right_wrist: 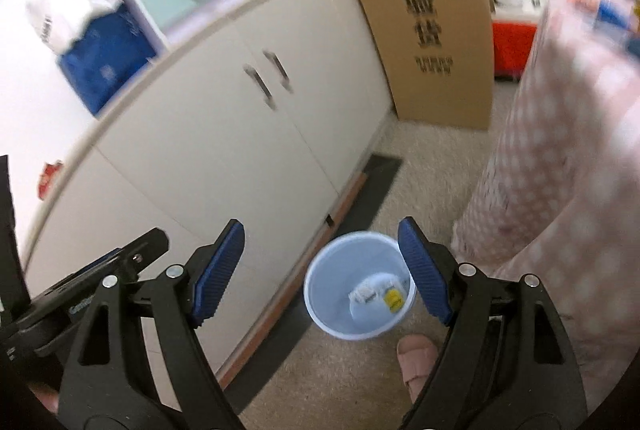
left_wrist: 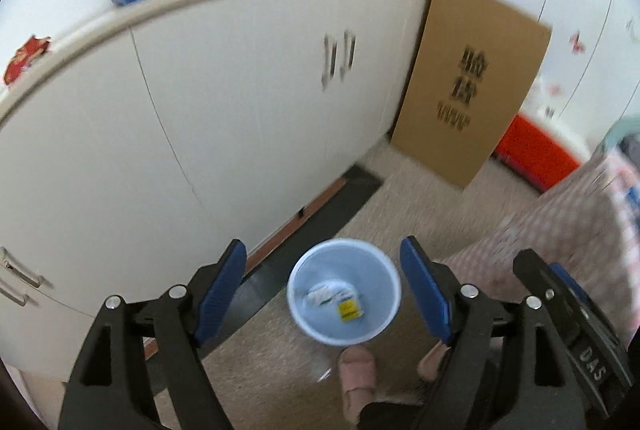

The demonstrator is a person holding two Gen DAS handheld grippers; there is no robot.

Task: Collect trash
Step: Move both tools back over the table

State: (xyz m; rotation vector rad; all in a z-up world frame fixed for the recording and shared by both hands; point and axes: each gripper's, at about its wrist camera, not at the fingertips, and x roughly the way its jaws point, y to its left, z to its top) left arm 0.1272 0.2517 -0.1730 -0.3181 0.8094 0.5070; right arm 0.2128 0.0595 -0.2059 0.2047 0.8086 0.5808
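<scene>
A pale blue waste bin (left_wrist: 372,270) stands on the speckled floor, seen from above, with a crumpled white wrapper and a yellow-labelled packet (left_wrist: 334,300) at its bottom. My left gripper (left_wrist: 323,243) hangs above it, open, with nothing between its blue pads. The right wrist view shows the same bin (right_wrist: 336,270) and the trash (right_wrist: 378,296) inside it. My right gripper (right_wrist: 322,222) is also open and empty above the bin, and its black body (left_wrist: 560,310) shows at the right edge of the left wrist view.
White cabinet doors (left_wrist: 240,102) run along the left with a dark mat (left_wrist: 352,190) at their foot. A cardboard sheet (left_wrist: 472,78) leans at the cabinet's end, beside a red box (left_wrist: 532,146). A pink checked cloth (right_wrist: 560,150) hangs on the right. A person's slippered foot (right_wrist: 416,358) stands by the bin.
</scene>
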